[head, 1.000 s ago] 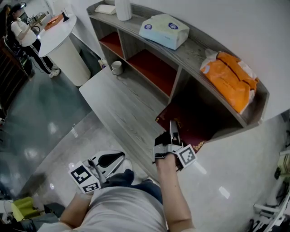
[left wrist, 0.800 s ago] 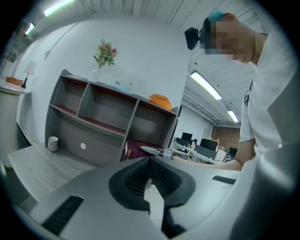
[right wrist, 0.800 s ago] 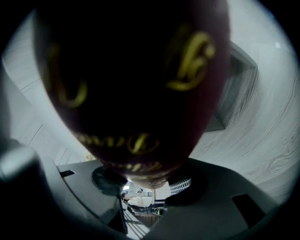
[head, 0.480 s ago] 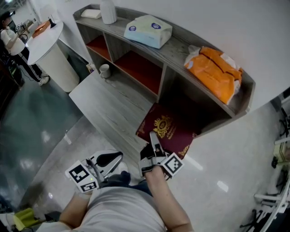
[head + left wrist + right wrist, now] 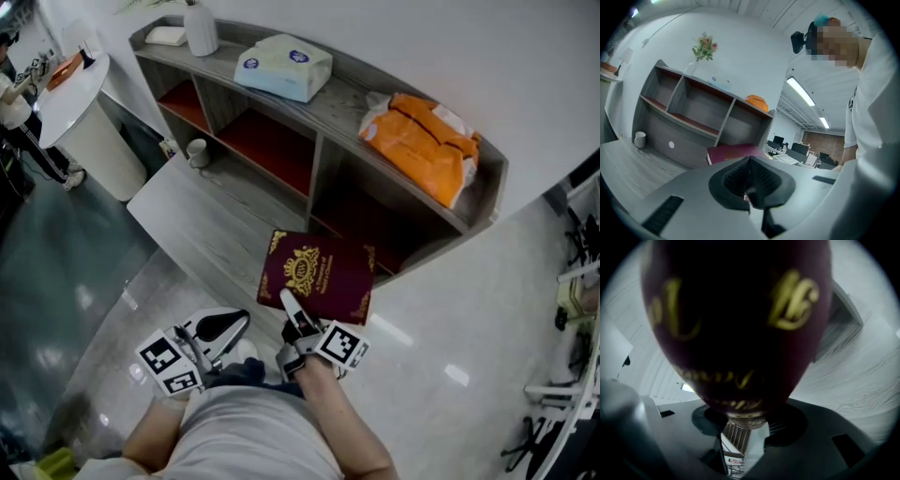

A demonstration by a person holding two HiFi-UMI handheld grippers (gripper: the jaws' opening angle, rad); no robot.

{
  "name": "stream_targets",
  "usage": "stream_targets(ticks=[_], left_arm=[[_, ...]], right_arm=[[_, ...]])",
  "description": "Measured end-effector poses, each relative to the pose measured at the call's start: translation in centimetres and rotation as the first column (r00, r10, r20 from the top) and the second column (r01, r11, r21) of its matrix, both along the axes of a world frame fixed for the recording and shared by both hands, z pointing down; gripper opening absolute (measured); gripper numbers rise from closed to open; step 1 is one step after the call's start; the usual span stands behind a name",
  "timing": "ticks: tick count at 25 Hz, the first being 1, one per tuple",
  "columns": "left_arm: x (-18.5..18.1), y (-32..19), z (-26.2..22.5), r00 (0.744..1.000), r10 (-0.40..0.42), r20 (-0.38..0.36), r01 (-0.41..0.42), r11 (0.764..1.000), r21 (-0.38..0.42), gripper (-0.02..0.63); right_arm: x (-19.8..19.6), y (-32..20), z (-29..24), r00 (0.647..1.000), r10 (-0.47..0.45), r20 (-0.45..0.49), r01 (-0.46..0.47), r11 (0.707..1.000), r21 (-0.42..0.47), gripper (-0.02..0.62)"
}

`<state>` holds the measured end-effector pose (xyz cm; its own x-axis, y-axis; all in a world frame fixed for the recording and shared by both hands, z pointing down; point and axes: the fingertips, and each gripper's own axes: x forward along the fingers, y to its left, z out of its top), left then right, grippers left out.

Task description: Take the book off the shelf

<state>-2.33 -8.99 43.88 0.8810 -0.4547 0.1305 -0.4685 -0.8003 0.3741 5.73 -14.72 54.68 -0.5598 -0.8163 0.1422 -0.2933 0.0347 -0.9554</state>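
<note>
A maroon book with a gold crest is clear of the grey shelf unit and hangs flat in front of its lower right compartment. My right gripper is shut on the book's near edge. In the right gripper view the book fills most of the picture, and its edge is pinched between the jaws of the right gripper. My left gripper is low at the left, close to my body, shut and holding nothing. From the left gripper view the book shows beyond the left gripper.
On the shelf top lie a pale tissue pack, an orange bag and a white vase. A white cup stands on the low wooden platform. A round white table and a person stand at the far left.
The book has come out of the lower right compartment, drawn toward me by the right gripper, and its cover now faces up. The left gripper has stayed put.
</note>
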Motion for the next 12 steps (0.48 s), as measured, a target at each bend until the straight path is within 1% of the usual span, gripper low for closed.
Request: stream_targets(ticks=[1, 4, 9, 12], left_arm=[[0.1, -0.2, 0.0, 1.000, 0.003, -0.004, -0.003, 1.000, -0.001, 0.015], [0.5, -0.8, -0.2, 1.000, 0.014, -0.001, -0.014, 1.000, 0.007, 0.015], [1.6, -1.2, -0.5, 0.998, 0.057, -0.011, -0.057, 0.998, 0.018, 0.015], [2.2, -1.4, -0.8, 0.997, 0.080, -0.022, -0.080, 0.997, 0.020, 0.015]], right_arm=[[0.1, 0.1, -0.1, 1.000, -0.007, -0.024, 0.006, 1.000, -0.001, 0.216], [0.3, 0.2, -1.0, 0.998, -0.016, -0.056, 0.017, 1.000, 0.020, 0.216], [1.4, 0.3, -2.8, 0.985, -0.012, -0.172, 0.026, 0.997, 0.077, 0.216], [1.9, 0.4, -4.1, 0.974, -0.002, -0.226, 0.030, 0.992, 0.123, 0.216]])
